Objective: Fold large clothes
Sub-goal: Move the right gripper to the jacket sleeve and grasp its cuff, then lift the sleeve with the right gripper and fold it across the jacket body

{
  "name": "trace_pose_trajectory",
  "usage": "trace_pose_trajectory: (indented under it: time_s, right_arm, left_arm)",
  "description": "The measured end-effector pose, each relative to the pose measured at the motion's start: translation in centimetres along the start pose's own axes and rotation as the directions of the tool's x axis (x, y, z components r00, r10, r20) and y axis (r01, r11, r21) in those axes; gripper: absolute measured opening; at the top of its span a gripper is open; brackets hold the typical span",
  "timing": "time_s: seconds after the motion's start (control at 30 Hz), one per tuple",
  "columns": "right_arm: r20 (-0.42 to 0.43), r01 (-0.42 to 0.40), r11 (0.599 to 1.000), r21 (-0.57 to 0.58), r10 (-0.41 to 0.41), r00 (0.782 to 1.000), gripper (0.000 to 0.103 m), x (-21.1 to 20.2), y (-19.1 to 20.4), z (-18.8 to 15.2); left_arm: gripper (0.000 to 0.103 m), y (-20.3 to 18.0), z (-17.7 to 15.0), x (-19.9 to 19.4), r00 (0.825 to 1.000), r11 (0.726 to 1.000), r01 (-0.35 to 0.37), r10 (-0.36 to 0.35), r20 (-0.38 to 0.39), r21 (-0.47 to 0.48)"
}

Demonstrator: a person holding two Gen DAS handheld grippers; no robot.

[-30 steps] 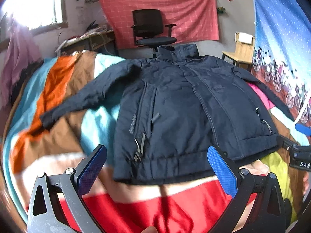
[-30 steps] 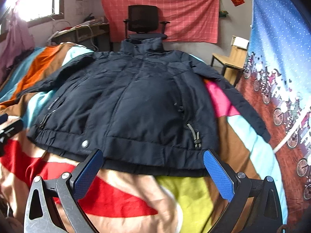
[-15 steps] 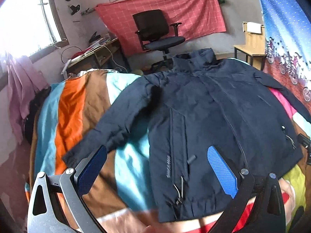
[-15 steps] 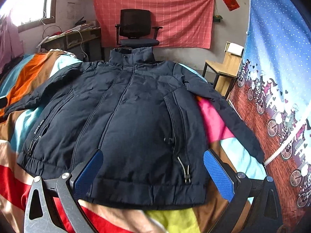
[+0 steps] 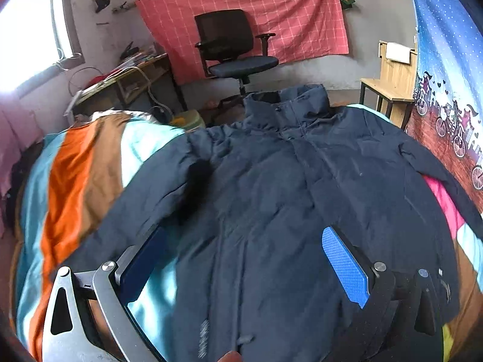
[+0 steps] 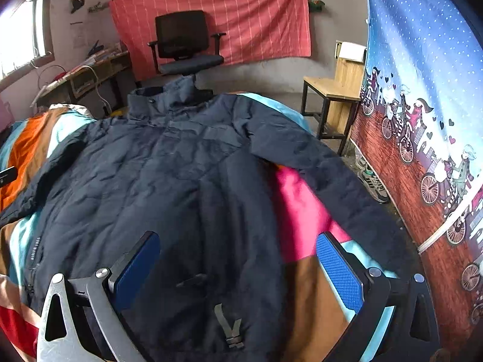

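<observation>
A dark navy jacket (image 5: 271, 199) lies spread flat, front up and closed, on a bed covered by a striped blanket (image 5: 75, 175) in orange, brown, turquoise, pink and red. Its collar points toward the far wall, where a black office chair (image 5: 232, 48) stands before a red checked cloth (image 5: 271, 15). In the left wrist view the left tool (image 5: 241, 262) hangs over the jacket's left half, its blue-padded fingers (image 5: 344, 268) spread wide with nothing between them; one sleeve runs out over the blanket toward the near left. In the right wrist view the right tool (image 6: 238, 271) is likewise wide open and holds nothing, poised above the lower right part of the jacket (image 6: 169, 187), near a zip pull (image 6: 229, 328) at the hem. The other sleeve stretches diagonally across the pink and brown stripes toward the bed's edge, beside a blue curtain printed with bicycles (image 6: 422, 120). A wooden chair (image 6: 335, 90) stands against the wall beyond the bed.
</observation>
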State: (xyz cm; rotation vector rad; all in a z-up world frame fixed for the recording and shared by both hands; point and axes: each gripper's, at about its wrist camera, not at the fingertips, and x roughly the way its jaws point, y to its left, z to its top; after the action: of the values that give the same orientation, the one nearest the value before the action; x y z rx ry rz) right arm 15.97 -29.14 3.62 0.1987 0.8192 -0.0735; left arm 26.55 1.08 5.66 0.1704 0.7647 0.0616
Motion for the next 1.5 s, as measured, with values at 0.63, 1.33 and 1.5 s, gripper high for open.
trace_pose_trajectory:
  time_s: [0.63, 1.33, 1.5]
  right_arm:
    - [-0.126, -0.038, 0.727, 0.685, 0.170, 0.977, 0.103, 6.4, -17.9, -2.8]
    - [-0.080, 0.037, 0.215, 0.976, 0.192, 0.978, 0.065, 10.5, -29.6, -8.7]
    - [-0.133, 0.090, 0.275, 0.957, 0.139, 0.981, 0.034, 10.9, -29.8, -7.5]
  left_arm:
    - [0.101, -13.3, 7.0, 12.8, 0.994, 0.991, 0.101, -0.096, -0.060, 0.091]
    - [0.101, -25.9, 11.7, 26.2, 0.960, 0.963, 0.259, -0.248, -0.134, 0.073]
    - [0.102, -26.1, 10.9, 28.7, 0.940, 0.958, 0.282, -0.263, -0.218, 0.059]
